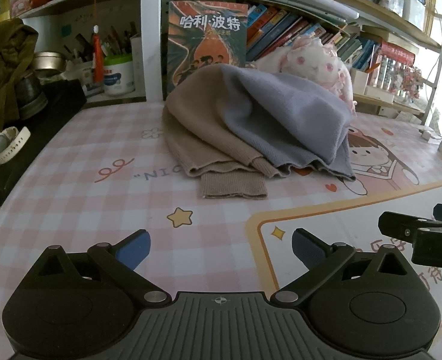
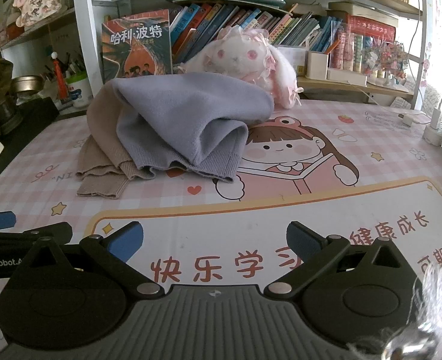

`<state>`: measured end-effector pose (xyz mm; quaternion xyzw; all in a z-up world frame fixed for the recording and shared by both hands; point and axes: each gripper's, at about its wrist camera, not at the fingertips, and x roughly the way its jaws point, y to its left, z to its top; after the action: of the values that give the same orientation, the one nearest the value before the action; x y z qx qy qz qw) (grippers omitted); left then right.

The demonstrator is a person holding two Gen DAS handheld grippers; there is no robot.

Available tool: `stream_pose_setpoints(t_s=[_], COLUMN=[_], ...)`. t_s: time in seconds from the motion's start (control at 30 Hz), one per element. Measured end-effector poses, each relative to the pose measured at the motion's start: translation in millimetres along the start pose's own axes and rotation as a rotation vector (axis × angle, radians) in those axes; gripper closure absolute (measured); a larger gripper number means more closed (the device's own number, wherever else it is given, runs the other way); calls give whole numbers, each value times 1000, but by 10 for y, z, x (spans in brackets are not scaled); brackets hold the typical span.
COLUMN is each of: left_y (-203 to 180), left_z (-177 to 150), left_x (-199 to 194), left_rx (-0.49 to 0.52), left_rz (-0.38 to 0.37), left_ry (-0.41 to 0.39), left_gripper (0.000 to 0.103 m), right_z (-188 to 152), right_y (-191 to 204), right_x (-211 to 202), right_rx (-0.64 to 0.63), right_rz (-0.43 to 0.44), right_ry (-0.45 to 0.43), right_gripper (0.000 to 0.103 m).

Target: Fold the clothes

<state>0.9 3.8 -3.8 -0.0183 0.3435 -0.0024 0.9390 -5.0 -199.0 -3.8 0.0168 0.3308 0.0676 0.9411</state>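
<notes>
A lavender knit garment (image 1: 293,114) (image 2: 188,117) lies folded in a loose heap on top of a beige knit garment (image 1: 209,147) (image 2: 104,156), whose ribbed cuff sticks out toward me. Both rest on the pink checked desk mat (image 1: 101,210) (image 2: 371,150). My left gripper (image 1: 221,252) is open and empty, low over the mat, well short of the clothes. My right gripper (image 2: 215,246) is open and empty, over the mat's white panel in front of the clothes. Each gripper shows at the edge of the other's view.
A white plush rabbit (image 2: 245,60) sits behind the clothes against the bookshelf (image 2: 251,21). A white watch (image 1: 8,144) and dark items lie at the left. Chargers and cables (image 2: 431,126) lie at the right edge.
</notes>
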Motion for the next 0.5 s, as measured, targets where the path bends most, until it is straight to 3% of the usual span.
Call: stream_pose_setpoints(t_s=[0.5], left_y=[4], left_z=[0], left_x=[6], left_rx=[1], left_rz=[-1], left_ry=[2], left_gripper=[1], right_z=[7], right_y=[15], right_x=[18], right_rx=[-2], right_rz=[0], right_ry=[6], right_gripper=[0])
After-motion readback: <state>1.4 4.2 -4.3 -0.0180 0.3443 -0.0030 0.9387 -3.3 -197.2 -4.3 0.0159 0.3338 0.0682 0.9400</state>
